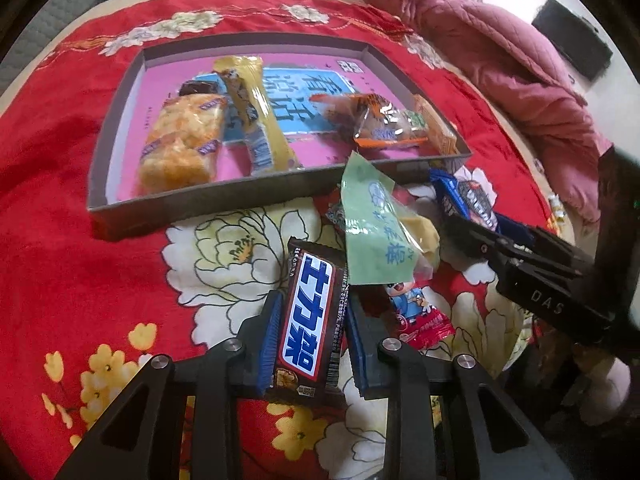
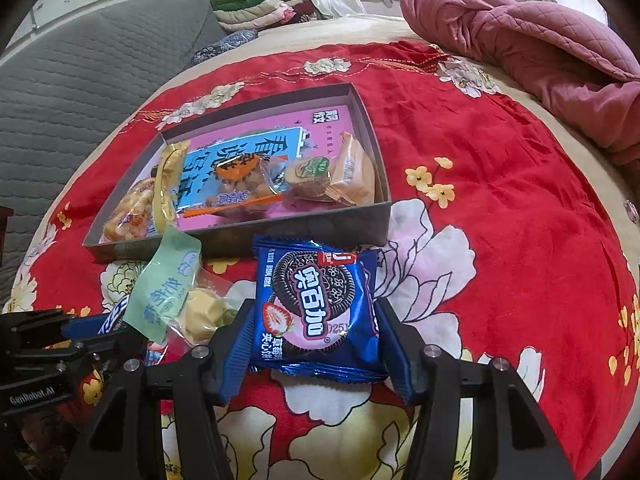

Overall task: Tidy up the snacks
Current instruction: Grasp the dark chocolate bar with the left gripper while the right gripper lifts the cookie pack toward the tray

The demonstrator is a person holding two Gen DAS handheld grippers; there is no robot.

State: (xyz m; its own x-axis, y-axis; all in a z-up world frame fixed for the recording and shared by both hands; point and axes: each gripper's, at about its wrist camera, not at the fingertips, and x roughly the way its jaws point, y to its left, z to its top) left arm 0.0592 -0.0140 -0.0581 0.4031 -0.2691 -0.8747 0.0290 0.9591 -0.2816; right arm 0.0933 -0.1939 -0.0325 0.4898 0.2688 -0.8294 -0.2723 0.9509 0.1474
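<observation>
My left gripper (image 1: 312, 312) is shut on a brown Snickers bar (image 1: 314, 320), held just above the red floral bedspread in front of the shallow grey box (image 1: 224, 196). My right gripper (image 2: 316, 324) is shut on a blue Oreo packet (image 2: 316, 312), near the box's front wall (image 2: 288, 228). The box holds several snacks on a pink sheet: a rice cracker pack (image 1: 182, 140), a yellow stick pack (image 1: 260, 108), an orange-edged clear bag (image 1: 380, 120). The right gripper also shows at the right of the left wrist view (image 1: 472, 224).
A green-labelled pastry bag (image 1: 376, 224) (image 2: 168, 288) and a small red cartoon packet (image 1: 420, 316) lie loose between the grippers. A pink quilt (image 2: 520, 32) lies at the back right, a grey cushion (image 2: 88, 80) at the left. The left gripper's body shows in the right wrist view (image 2: 44, 356).
</observation>
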